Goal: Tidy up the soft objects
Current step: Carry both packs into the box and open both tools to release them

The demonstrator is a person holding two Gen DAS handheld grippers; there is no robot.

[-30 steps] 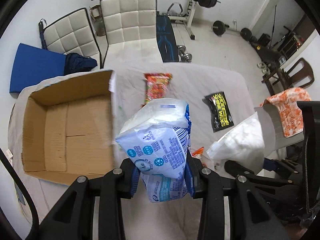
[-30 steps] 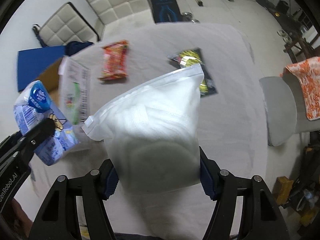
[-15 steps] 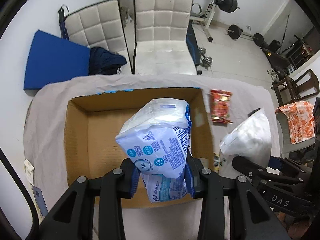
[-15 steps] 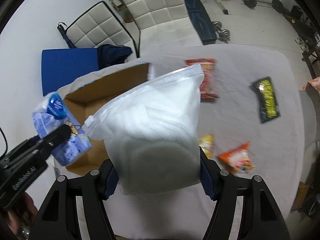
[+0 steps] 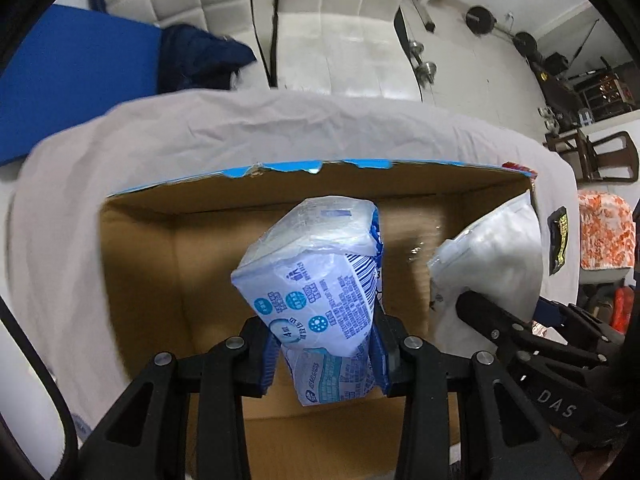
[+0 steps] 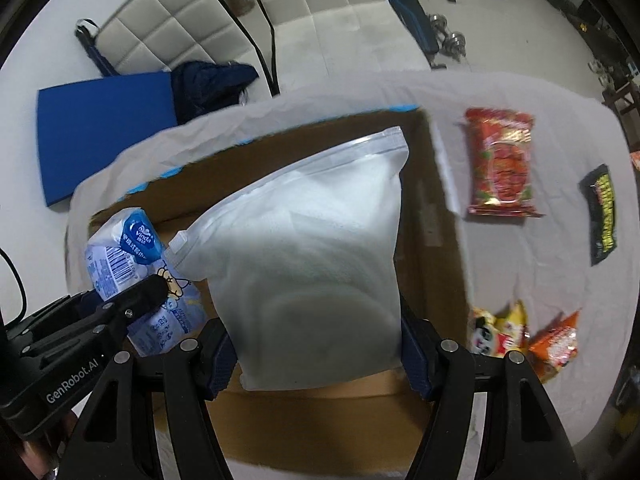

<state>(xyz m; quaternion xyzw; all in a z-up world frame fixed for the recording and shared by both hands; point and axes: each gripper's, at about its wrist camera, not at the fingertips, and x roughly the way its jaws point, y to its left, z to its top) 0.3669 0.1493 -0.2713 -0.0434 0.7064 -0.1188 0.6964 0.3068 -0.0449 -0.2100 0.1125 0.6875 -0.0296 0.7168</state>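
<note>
My left gripper point(image 5: 325, 354) is shut on a blue and white tissue pack point(image 5: 316, 276) and holds it over the open cardboard box point(image 5: 140, 280). My right gripper point(image 6: 316, 350) is shut on a white zip bag point(image 6: 312, 248) and holds it over the same box point(image 6: 444, 240), to the right of the tissue pack point(image 6: 124, 256). In the left wrist view the zip bag point(image 5: 500, 260) hangs at the box's right side. The box's bare floor shows below both items.
On the grey tablecloth point(image 6: 560, 280) right of the box lie a red snack packet point(image 6: 502, 162), a black and yellow packet point(image 6: 602, 214) and small orange and yellow packets point(image 6: 524, 336). White padded chairs point(image 5: 320, 20) and a blue mat point(image 5: 68, 76) stand beyond the table.
Both grippers have moved left and forward with their loads, from over the table to over the box. The box now fills the middle of both views.
</note>
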